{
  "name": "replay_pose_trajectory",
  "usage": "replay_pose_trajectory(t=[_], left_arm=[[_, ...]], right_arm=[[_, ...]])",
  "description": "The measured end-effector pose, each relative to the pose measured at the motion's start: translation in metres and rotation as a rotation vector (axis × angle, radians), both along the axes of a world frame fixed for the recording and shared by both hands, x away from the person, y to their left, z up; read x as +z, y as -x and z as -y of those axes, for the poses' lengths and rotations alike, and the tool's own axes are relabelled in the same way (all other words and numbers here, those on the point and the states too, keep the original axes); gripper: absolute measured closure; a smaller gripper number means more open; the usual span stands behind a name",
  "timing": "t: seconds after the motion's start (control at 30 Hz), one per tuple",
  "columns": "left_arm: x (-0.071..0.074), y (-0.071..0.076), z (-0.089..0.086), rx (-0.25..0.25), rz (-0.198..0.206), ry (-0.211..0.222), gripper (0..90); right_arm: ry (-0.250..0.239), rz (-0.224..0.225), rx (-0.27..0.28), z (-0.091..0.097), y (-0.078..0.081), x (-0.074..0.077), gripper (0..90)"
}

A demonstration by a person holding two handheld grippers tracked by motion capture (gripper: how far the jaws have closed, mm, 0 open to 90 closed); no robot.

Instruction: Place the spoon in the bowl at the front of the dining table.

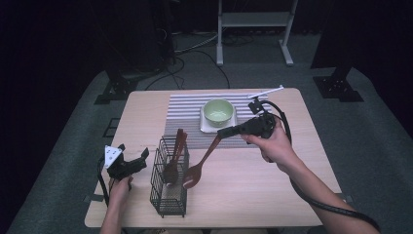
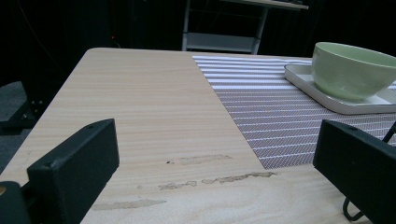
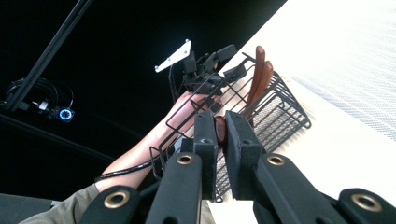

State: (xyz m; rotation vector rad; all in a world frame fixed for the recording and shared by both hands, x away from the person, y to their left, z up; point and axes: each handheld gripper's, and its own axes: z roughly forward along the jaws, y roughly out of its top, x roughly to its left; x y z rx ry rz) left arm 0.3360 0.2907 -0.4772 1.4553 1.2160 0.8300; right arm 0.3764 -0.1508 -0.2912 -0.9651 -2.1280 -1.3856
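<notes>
Two grippers over a wooden table (image 1: 253, 180). Left gripper (image 1: 130, 160) sits near the left edge, jaws spread wide, nothing between them, just left of a black wire basket (image 1: 168, 192). Two brown utensils (image 1: 176, 151) stand inside the basket. Right of it, a wooden spoon (image 1: 199, 165) hangs tilted, bowl low beside the basket, handle end pinched tight in the right gripper (image 1: 223, 132). Farther back, green bowl (image 1: 217, 112) on a white tray (image 1: 207, 127), on a striped mat (image 1: 187, 109).

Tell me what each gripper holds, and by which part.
The right gripper clamps the wooden spoon by its handle end. The left gripper is open and holds nothing.
</notes>
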Motion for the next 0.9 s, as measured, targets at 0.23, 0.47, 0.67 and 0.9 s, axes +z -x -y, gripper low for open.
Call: replay_pose_trajectory(t=[0.23, 0.47, 0.67, 0.9], left_arm=[[0.000, 0.000, 0.000, 0.000, 0.000, -0.001, 0.0], [0.000, 0.000, 0.000, 0.000, 0.002, -0.001, 0.0], [0.000, 0.000, 0.000, 0.002, 0.003, 0.001, 0.0], [0.000, 0.000, 0.000, 0.001, 0.002, -0.002, 0.0]], right_arm=[[0.005, -0.012, -0.029, 0.014, -0.003, -0.007, 82.6], [0.022, -0.018, -0.045, 0.020, -0.005, -0.013, 82.6], [0.025, -0.031, -0.068, 0.028, -0.009, -0.020, 82.6], [0.024, -0.033, -0.080, 0.031, -0.011, -0.022, 82.5]])
